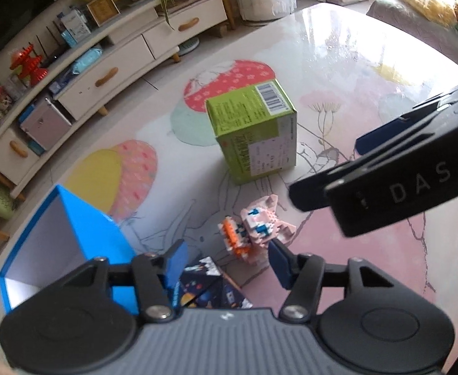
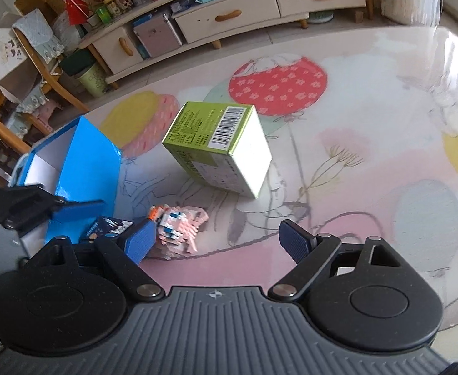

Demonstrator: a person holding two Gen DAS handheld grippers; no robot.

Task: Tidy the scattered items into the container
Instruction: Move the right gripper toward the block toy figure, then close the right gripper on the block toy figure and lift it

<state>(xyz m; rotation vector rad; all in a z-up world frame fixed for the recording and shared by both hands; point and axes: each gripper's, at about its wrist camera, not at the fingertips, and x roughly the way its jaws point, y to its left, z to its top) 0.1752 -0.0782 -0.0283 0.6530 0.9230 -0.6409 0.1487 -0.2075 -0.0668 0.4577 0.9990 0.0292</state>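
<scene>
A blue open box (image 1: 82, 243) (image 2: 82, 168) stands at the table's left edge, its white inside empty as far as I see. A green carton (image 1: 254, 131) (image 2: 219, 147) sits mid-table. A pink brick-built toy (image 1: 260, 225) (image 2: 178, 225) with orange parts lies near me. A dark space-print item (image 1: 210, 284) (image 2: 107, 228) lies beside the box. My left gripper (image 1: 229, 262) is open above the dark item and just short of the toy. My right gripper (image 2: 219, 240) is open and empty, right of the toy; it shows in the left wrist view (image 1: 329, 168).
The table (image 2: 369, 143) has a glossy balloon-print cover. Beyond its far edge stands a long cream cabinet (image 2: 244, 15) with clutter, and wooden chairs (image 2: 25, 72) at the left.
</scene>
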